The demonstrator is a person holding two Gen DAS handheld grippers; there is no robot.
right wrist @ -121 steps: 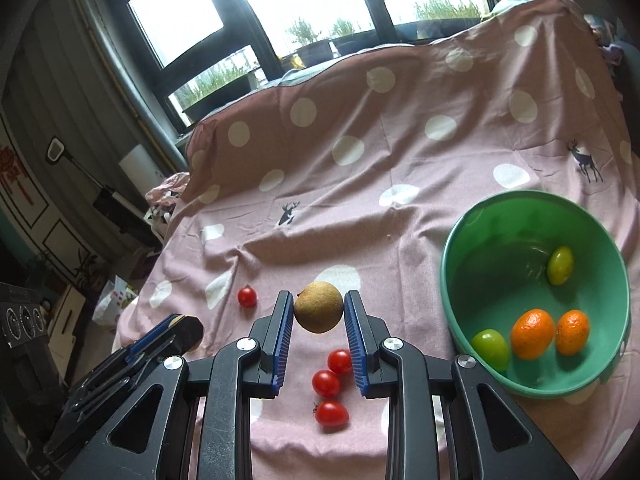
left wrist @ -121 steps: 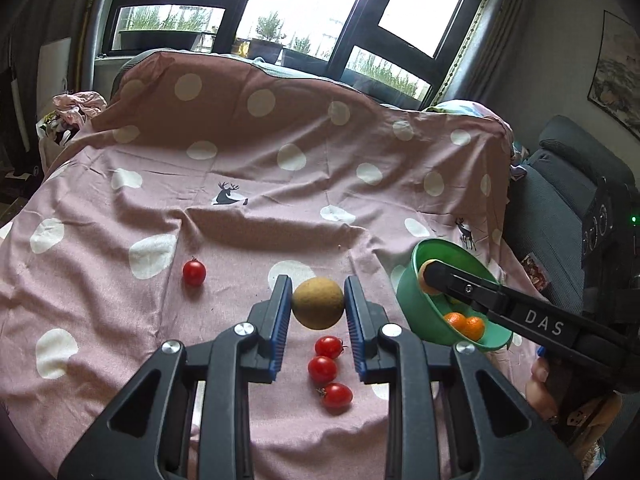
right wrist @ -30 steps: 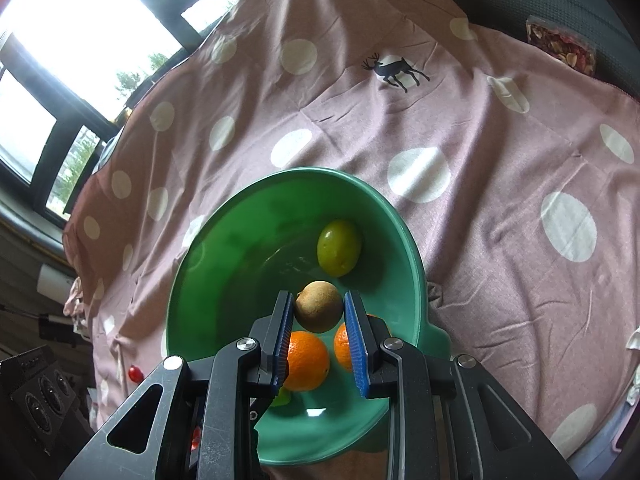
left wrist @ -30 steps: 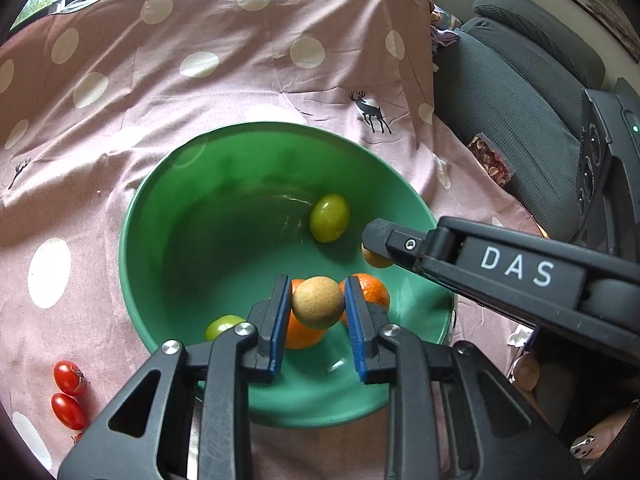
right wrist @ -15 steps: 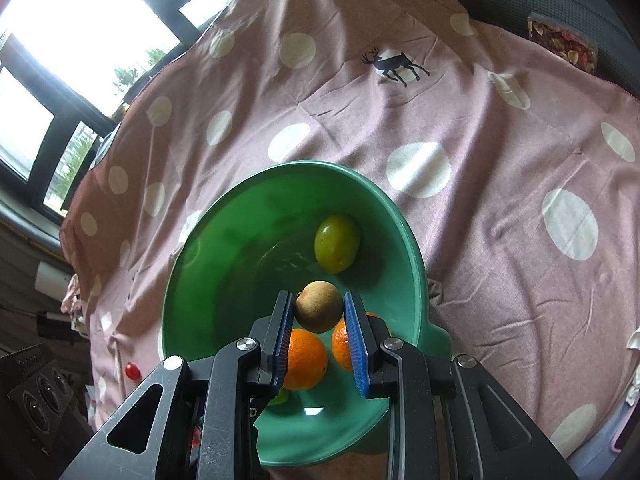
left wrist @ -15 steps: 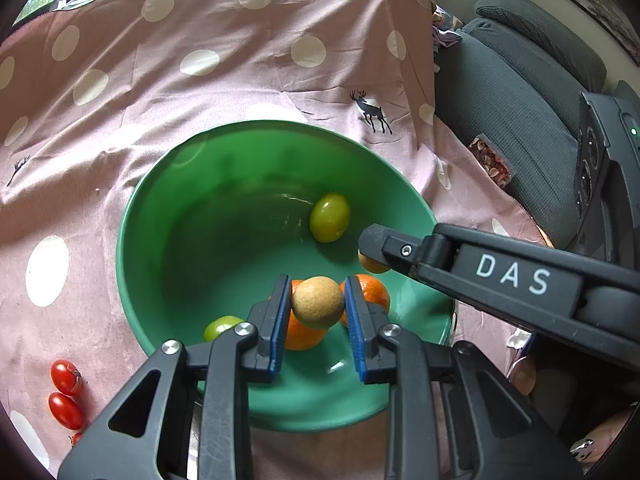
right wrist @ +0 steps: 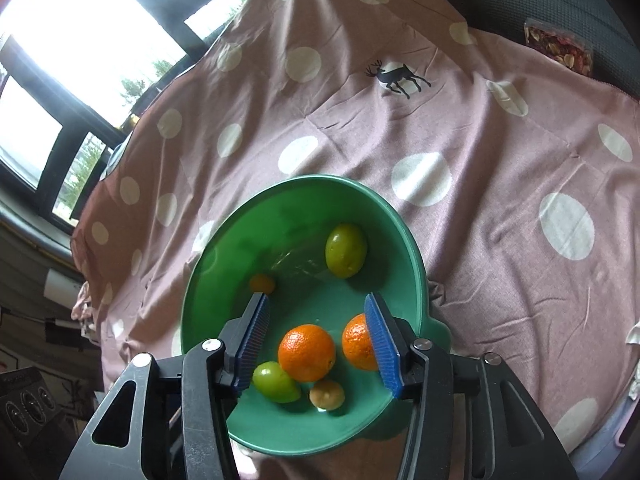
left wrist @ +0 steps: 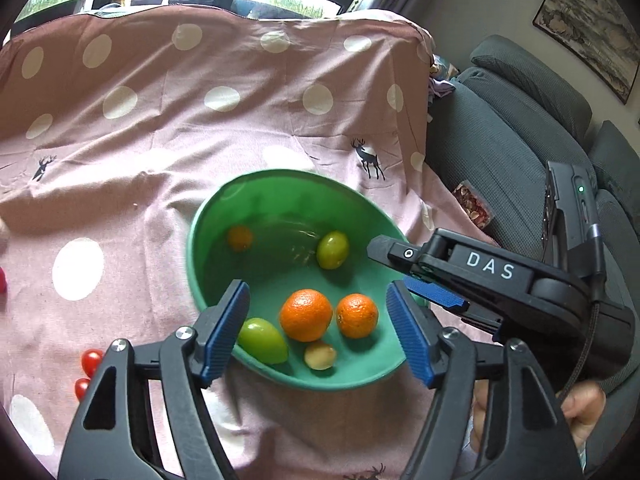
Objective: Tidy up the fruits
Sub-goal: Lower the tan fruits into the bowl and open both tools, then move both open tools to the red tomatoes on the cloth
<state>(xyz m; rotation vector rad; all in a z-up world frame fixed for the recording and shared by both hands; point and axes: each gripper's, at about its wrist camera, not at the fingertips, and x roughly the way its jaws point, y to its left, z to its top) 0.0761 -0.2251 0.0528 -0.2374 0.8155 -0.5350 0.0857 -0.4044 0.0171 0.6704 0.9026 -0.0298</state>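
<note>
Left gripper (left wrist: 318,326): gaping wide, gripping nothing, hovering over the bowl's 6 o'clock side.
Right gripper (right wrist: 316,338): spread wide too, carrying nothing, hanging above the same bowl.
Brown fruit (right wrist: 327,395): lying loose in the bowl at 6 o'clock, touching the larger orange (right wrist: 306,352).
Green bowl (right wrist: 208,272): sitting on the spotted pink cloth (right wrist: 480,152), holding two oranges, two green fruits and a small orange fruit (right wrist: 262,283) at 10 o'clock.
Cherry tomatoes (left wrist: 91,360): lying on the cloth at 8 o'clock, well apart from the bowl.

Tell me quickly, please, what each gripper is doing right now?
Left gripper: open, holding nothing, over the green bowl.
Right gripper: open, holding nothing, over the same bowl.
</note>
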